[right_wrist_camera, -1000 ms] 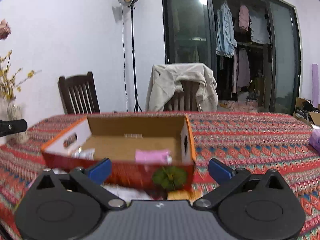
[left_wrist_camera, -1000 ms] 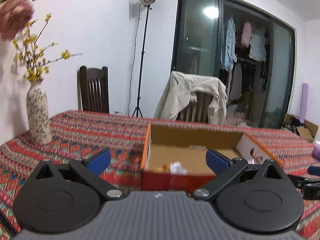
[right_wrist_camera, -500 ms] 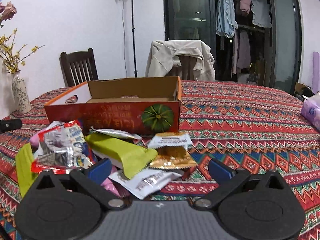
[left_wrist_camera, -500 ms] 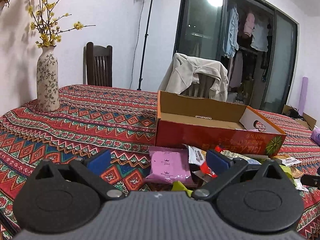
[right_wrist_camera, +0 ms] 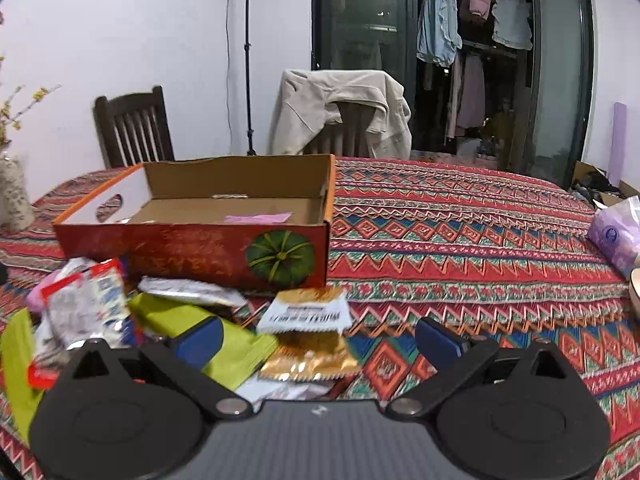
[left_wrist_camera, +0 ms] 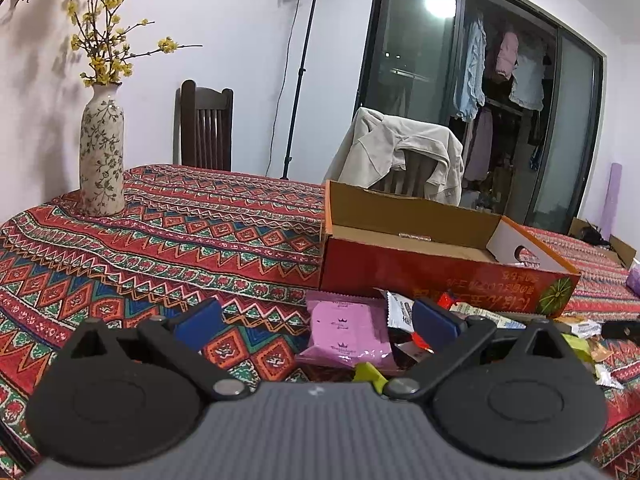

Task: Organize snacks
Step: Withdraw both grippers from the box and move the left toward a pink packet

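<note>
A red cardboard box (left_wrist_camera: 440, 276) with an open top stands on the patterned tablecloth; it also shows in the right wrist view (right_wrist_camera: 192, 252), with a pink packet (right_wrist_camera: 258, 218) inside. Several loose snack packets lie in front of it: a pink pack (left_wrist_camera: 346, 334), a green packet (right_wrist_camera: 200, 332), a gold-and-white packet (right_wrist_camera: 310, 334) and a red-and-silver bag (right_wrist_camera: 86, 312). My left gripper (left_wrist_camera: 316, 322) is open and empty, low before the pink pack. My right gripper (right_wrist_camera: 318, 338) is open and empty, above the gold-and-white packet.
A flowered vase (left_wrist_camera: 101, 156) stands at the table's left. Two chairs (right_wrist_camera: 134, 126) stand behind the table, one draped with a beige jacket (right_wrist_camera: 340, 112). A purple tissue pack (right_wrist_camera: 616, 236) lies at the right edge. A lamp stand (left_wrist_camera: 298, 72) is behind.
Both grippers have drawn back and down from over the box to the near side, so the loose packets in front of it have come into view. Both stay open.
</note>
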`<state>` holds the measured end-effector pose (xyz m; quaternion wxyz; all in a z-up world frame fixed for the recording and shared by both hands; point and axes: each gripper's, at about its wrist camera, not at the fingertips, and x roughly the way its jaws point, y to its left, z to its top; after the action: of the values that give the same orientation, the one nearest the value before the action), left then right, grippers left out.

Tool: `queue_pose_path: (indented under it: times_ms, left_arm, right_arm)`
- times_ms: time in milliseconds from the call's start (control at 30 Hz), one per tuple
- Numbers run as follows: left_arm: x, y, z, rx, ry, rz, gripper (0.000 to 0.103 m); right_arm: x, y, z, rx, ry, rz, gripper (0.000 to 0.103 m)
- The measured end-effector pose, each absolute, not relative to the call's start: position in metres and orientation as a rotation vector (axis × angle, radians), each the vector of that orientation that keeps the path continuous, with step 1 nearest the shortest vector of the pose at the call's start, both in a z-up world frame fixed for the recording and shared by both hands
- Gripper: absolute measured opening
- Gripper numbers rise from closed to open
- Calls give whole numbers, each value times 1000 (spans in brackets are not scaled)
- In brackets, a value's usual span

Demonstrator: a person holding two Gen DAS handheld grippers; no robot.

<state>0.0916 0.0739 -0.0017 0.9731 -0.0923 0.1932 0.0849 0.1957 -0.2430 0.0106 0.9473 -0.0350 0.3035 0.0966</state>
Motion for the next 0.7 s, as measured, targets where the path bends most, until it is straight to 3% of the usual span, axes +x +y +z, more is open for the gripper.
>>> queue_pose_path:
  times_ms: [300, 467, 700]
  left_arm:
    - [95, 76, -4, -193, 402, 170, 103]
    - [98, 79, -7, -214, 422, 168, 103]
    - [99, 77, -8, -209, 431, 180, 103]
  right_arm:
    - [254, -225, -13, -90, 718, 142, 89]
    - [258, -223, -22, -81, 739, 149, 60]
    - [242, -235, -17, -23, 644, 166, 60]
